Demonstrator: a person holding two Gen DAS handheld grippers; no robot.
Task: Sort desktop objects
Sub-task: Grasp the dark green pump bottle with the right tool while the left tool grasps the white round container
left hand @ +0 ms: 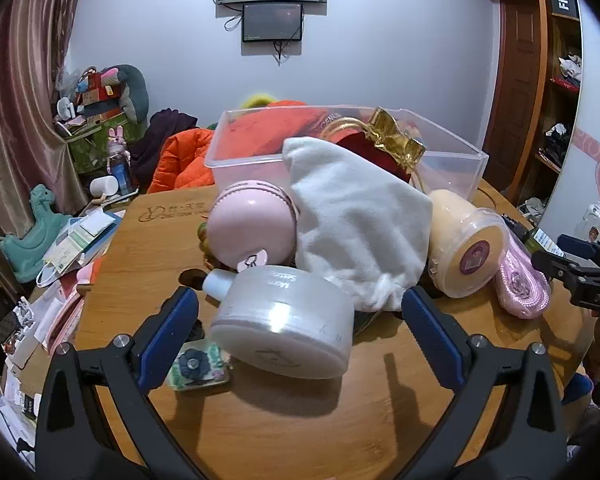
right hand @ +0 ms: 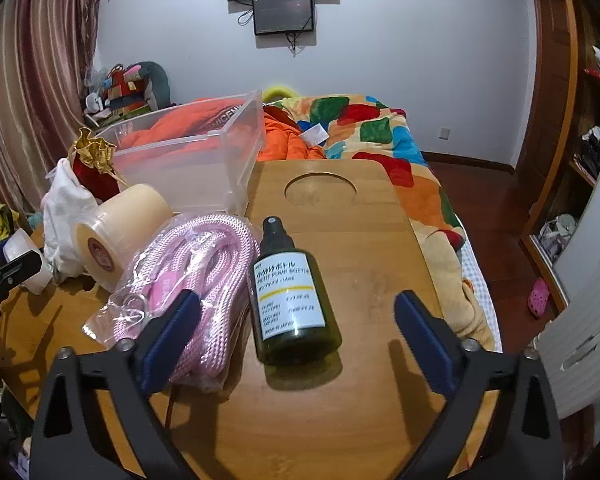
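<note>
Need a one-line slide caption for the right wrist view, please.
Open right gripper straddling a green spray bottle lying beside bagged pink rope.

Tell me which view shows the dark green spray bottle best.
The right wrist view: the dark green spray bottle lies on the wooden table, whole, its label facing the camera, framed by the open right gripper. The left wrist view shows only a sliver of it behind the pink rope.

White jar (left hand: 282,322) between spread fingers (left hand: 168,340)
</note>
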